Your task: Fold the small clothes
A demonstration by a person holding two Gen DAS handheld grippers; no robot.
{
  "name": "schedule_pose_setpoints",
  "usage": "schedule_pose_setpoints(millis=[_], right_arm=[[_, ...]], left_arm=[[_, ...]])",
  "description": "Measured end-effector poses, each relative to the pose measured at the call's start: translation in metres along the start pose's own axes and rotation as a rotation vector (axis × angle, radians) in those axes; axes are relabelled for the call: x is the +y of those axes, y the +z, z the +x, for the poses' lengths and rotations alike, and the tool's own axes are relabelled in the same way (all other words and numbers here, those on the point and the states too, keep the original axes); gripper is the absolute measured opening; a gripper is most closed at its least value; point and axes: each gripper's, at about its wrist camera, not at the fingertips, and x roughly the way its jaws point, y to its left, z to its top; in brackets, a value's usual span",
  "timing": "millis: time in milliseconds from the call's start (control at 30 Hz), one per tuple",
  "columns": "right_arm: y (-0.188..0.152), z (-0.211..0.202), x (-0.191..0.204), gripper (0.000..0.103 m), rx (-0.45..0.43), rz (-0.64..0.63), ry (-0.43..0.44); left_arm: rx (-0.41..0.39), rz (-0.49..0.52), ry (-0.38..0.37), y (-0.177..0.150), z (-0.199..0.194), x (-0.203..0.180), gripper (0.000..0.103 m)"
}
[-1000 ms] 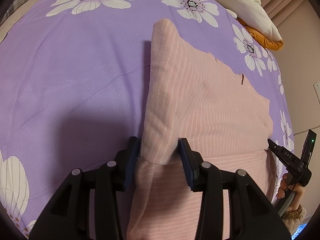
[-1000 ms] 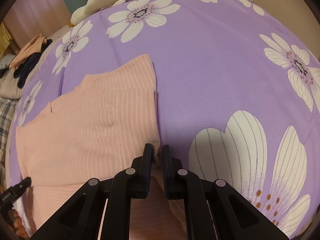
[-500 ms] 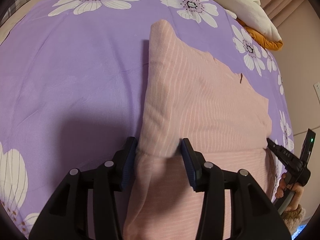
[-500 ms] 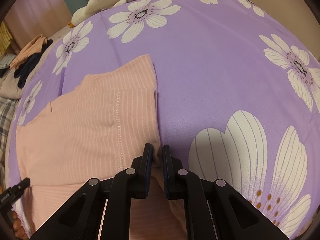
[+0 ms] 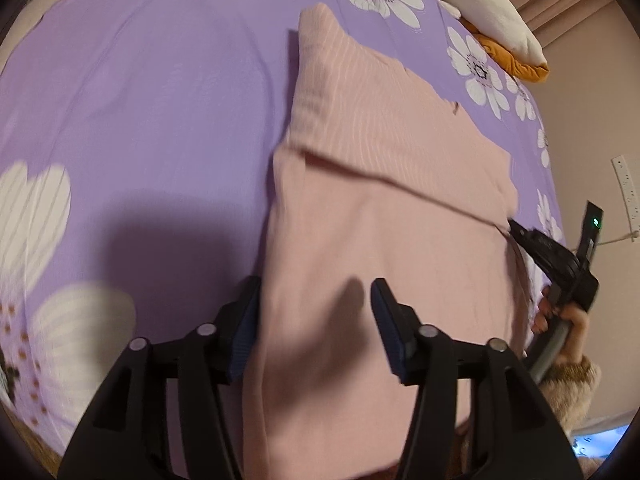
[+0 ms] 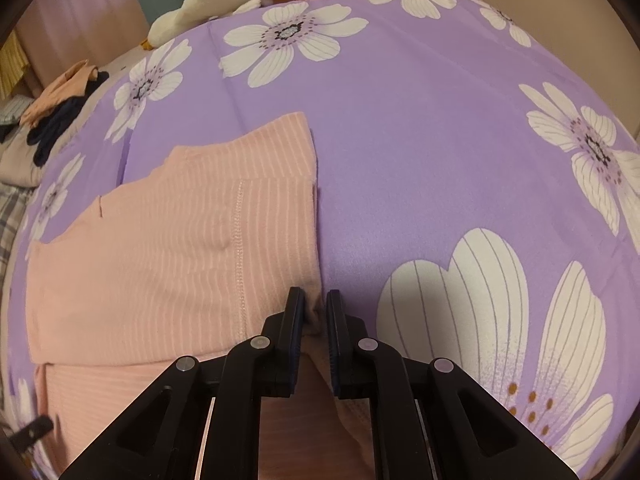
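A pink striped garment (image 5: 384,200) lies partly folded on the purple flowered bedspread (image 5: 160,120). A folded-over striped layer covers its far half. My left gripper (image 5: 316,312) is open above the near plain part of the garment, with nothing between its fingers. My right gripper (image 6: 316,312) is shut on the garment's right corner (image 6: 314,308), low on the bed. The garment fills the left of the right wrist view (image 6: 180,260). The right gripper also shows at the right edge of the left wrist view (image 5: 516,232), pinching the fold's corner.
White and orange cloth (image 5: 500,20) is piled at the bed's far right. More clothes (image 6: 60,112) lie off the bed's far left in the right wrist view. A wall (image 5: 592,120) runs along the right side.
My left gripper has let go of the folded edge and drawn back toward me; the fold now lies flat farther away. The right gripper stays shut on its corner.
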Motion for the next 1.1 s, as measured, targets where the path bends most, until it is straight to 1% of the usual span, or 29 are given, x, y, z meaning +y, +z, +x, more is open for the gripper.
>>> schedule_pose_setpoints(millis=[33, 100, 133, 167, 200, 233, 267, 300, 367, 433, 533, 700, 767, 833, 867, 933, 1000, 1100], right_arm=[[0.0, -0.001, 0.0, 0.014, -0.002, -0.005, -0.004], [0.001, -0.005, 0.001, 0.026, -0.003, -0.018, -0.025], [0.0, -0.009, 0.001, 0.038, -0.003, -0.021, -0.037], [-0.002, -0.014, 0.0, 0.047, -0.003, -0.023, -0.038], [-0.005, -0.02, 0.0, 0.051, -0.006, -0.026, -0.018], [-0.008, -0.026, -0.001, 0.056, -0.006, -0.028, 0.012], [-0.011, -0.033, -0.002, 0.06, -0.003, -0.03, 0.051], [-0.015, -0.041, -0.003, 0.061, -0.003, -0.03, 0.079], [-0.022, -0.057, -0.004, 0.066, -0.02, -0.037, 0.103], [-0.033, -0.075, -0.006, 0.069, -0.043, -0.055, 0.11], [-0.052, -0.097, -0.013, 0.071, -0.061, -0.066, 0.117], [-0.088, -0.115, -0.034, 0.071, -0.018, -0.015, 0.138], [-0.101, -0.117, -0.04, 0.071, 0.002, -0.001, 0.117], [-0.117, -0.119, -0.046, 0.071, 0.024, 0.005, 0.083], [-0.124, -0.119, -0.051, 0.071, 0.04, 0.017, 0.079], [-0.138, -0.117, -0.057, 0.071, 0.085, 0.048, 0.105], [-0.152, -0.112, -0.062, 0.071, 0.133, 0.069, 0.133], [-0.168, -0.104, -0.064, 0.07, 0.19, 0.097, 0.137]], left_arm=[[0.003, 0.0, -0.001, -0.005, -0.003, 0.0, 0.059], [0.004, 0.003, 0.012, -0.014, -0.01, -0.001, 0.06], [-0.001, 0.007, 0.019, -0.018, -0.014, -0.001, 0.062], [-0.005, 0.01, 0.022, -0.023, -0.018, -0.001, 0.063], [-0.007, 0.013, 0.021, -0.026, -0.021, 0.0, 0.064], [-0.009, 0.017, 0.019, -0.031, -0.025, -0.001, 0.064], [-0.012, 0.022, 0.019, -0.036, -0.029, 0.0, 0.065], [-0.013, 0.024, 0.02, -0.039, -0.03, -0.001, 0.065], [-0.019, 0.029, 0.017, -0.048, -0.035, 0.0, 0.066], [-0.011, 0.035, 0.003, -0.059, -0.036, 0.001, 0.066], [0.006, 0.033, -0.022, -0.071, -0.034, 0.006, 0.066], [0.038, 0.013, -0.074, -0.089, -0.028, 0.01, 0.065], [0.03, 0.038, -0.072, -0.094, -0.028, 0.007, 0.065], [0.036, 0.039, -0.082, -0.097, -0.027, 0.007, 0.065], [0.045, 0.033, -0.091, -0.099, -0.026, 0.007, 0.064], [0.057, 0.028, -0.106, -0.103, -0.024, 0.008, 0.064], [0.057, 0.046, -0.107, -0.107, -0.024, 0.006, 0.063], [0.061, 0.076, -0.102, -0.112, -0.022, 0.004, 0.063]])
